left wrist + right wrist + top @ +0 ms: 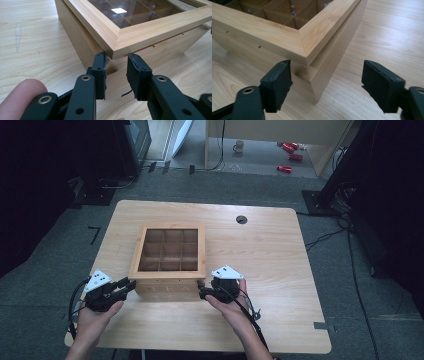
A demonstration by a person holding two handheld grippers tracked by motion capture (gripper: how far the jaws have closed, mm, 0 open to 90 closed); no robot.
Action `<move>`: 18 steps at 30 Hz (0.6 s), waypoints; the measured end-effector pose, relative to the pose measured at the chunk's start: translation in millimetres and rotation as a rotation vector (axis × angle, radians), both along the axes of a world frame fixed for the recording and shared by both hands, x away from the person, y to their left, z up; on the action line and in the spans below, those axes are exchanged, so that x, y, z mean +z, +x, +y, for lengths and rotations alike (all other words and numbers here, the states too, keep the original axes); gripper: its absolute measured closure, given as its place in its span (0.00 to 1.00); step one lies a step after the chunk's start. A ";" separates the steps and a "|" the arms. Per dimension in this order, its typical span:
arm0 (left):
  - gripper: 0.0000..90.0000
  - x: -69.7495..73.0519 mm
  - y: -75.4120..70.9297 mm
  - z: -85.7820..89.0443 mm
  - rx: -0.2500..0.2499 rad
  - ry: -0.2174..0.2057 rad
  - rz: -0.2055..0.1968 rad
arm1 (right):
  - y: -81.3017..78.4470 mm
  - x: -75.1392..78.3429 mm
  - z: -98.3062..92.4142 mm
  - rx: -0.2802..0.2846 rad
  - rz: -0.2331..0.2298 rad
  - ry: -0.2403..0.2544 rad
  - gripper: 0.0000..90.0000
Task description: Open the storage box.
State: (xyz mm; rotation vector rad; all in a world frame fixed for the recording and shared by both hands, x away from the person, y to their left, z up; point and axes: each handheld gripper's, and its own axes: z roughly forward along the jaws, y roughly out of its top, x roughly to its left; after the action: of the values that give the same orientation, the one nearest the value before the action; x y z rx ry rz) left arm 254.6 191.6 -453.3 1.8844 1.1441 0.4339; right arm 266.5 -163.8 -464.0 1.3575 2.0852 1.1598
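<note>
Left gripper (116,75) part open, jaws straddling near-left corner of wooden box (170,257), under lid (140,30) lip, nothing held. Right gripper (327,85) wide open, empty, facing near-right corner. Box mid-table (270,245), glass lid closed over compartments. Risk: uneven lift at corners could skew lid or slide box. Beyond: cable hole (241,219); mug (239,146) and red items (290,155) on floor, well clear.

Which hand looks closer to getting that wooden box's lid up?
Probably the left. The left tool sits right under the glass-topped lid at the wooden box corner, one jaw against the lid's edge. The right tool stands wide open around its corner, touching nothing.
</note>
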 end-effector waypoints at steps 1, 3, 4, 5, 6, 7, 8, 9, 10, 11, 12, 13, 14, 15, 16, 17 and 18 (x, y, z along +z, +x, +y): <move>0.77 0.0 0.0 0.1 0.000 -0.001 0.000 | 0.8 -0.1 0.6 -0.005 -0.003 0.005 0.30; 0.77 0.6 0.0 0.7 -0.001 -0.008 -0.002 | 2.3 -0.3 1.3 0.003 -0.018 0.022 0.32; 0.77 0.8 0.1 0.8 0.000 -0.010 -0.003 | 2.8 -0.9 2.0 0.007 -0.025 0.025 0.33; 0.77 1.1 0.1 1.0 -0.001 -0.011 -0.004 | 3.6 -1.4 2.7 0.020 -0.034 0.032 0.34; 0.77 1.4 -0.1 2.1 0.001 -0.013 -0.005 | 3.5 -1.4 3.3 0.026 -0.041 0.029 0.35; 0.77 1.4 -0.2 2.9 0.002 -0.018 -0.006 | 3.3 -1.2 4.2 0.029 -0.053 0.019 0.36; 0.76 1.4 -0.2 2.9 0.002 -0.018 -0.006 | 3.3 -1.2 4.2 0.029 -0.053 0.019 0.36; 0.76 1.4 -0.4 4.7 0.005 -0.018 -0.006 | 3.1 -1.1 4.8 0.036 -0.066 0.008 0.36; 0.74 0.9 -1.1 8.4 0.014 -0.025 -0.007 | 2.6 -0.6 6.0 0.045 -0.083 -0.011 0.36; 0.72 0.9 -1.1 8.4 0.014 -0.025 -0.007 | 2.6 -0.6 6.0 0.045 -0.083 -0.011 0.36; 0.71 0.3 -3.2 14.5 0.019 -0.042 -0.008 | 2.1 -0.2 6.9 0.052 -0.098 -0.028 0.36; 0.69 0.3 -3.2 14.5 0.019 -0.042 -0.008 | 2.0 0.0 7.3 0.059 -0.104 -0.033 0.36; 0.66 -1.7 -5.5 20.7 0.028 -0.043 0.000 | 1.7 0.3 7.6 0.064 -0.108 -0.035 0.36; 0.64 -1.7 -5.5 20.7 0.028 -0.043 0.000 | 1.7 0.3 7.6 0.064 -0.108 -0.035 0.36; 0.61 -5.9 -8.0 25.8 0.032 -0.042 0.015 | 1.3 1.3 8.2 0.068 -0.117 -0.034 0.36; 0.58 -5.9 -8.0 25.8 0.032 -0.042 0.015 | 1.3 1.3 8.2 0.068 -0.117 -0.034 0.36; 0.58 -9.2 -9.4 28.0 0.038 -0.031 0.026 | 1.3 1.9 8.2 0.068 -0.122 -0.033 0.36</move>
State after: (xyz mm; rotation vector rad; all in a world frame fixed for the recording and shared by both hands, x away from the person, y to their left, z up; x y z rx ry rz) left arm 245.2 219.6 -462.5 1.8489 1.1988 0.4116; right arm 267.8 -155.5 -462.1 1.1787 2.0684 1.1993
